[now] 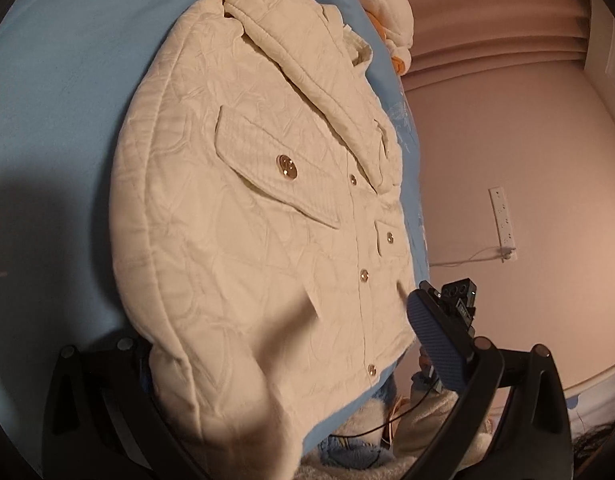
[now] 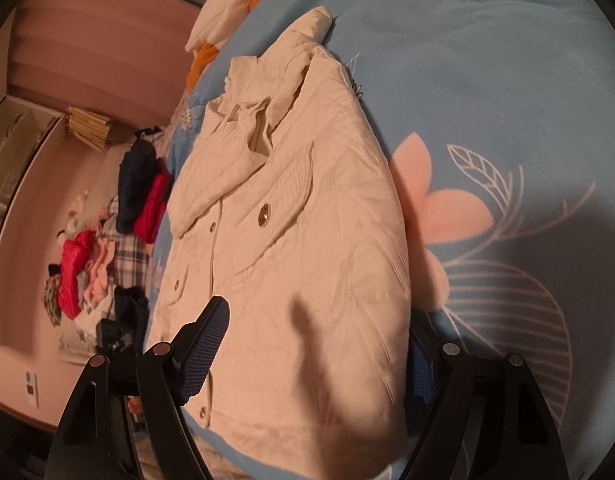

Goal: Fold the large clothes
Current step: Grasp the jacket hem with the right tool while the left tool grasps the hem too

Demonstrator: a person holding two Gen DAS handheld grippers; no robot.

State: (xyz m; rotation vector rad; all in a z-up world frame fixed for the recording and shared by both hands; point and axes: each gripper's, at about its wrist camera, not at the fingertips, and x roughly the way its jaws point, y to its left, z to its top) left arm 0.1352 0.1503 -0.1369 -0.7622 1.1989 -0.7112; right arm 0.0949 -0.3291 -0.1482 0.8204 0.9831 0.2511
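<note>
A cream quilted jacket point(image 1: 247, 216) with gold buttons lies front up on a light blue bed sheet point(image 1: 55, 128). Its sleeves look tucked under. In the left wrist view my left gripper point(image 1: 283, 344) is open, its jaws wide on either side of the jacket's hem; the right pad point(image 1: 435, 344) shows and the left one is hidden behind the fabric. In the right wrist view the jacket point(image 2: 291, 240) lies on the flowered sheet point(image 2: 507, 120), and my right gripper point(image 2: 311, 352) is open and straddles the hem, with the left pad point(image 2: 205, 348) over the cloth.
A pile of clothes point(image 2: 107, 256), red, navy and plaid, lies on the floor to the left of the bed. A white and orange pillow point(image 1: 383, 4) sits at the head. A wall socket strip point(image 1: 503, 220) with a cable is on the pink wall.
</note>
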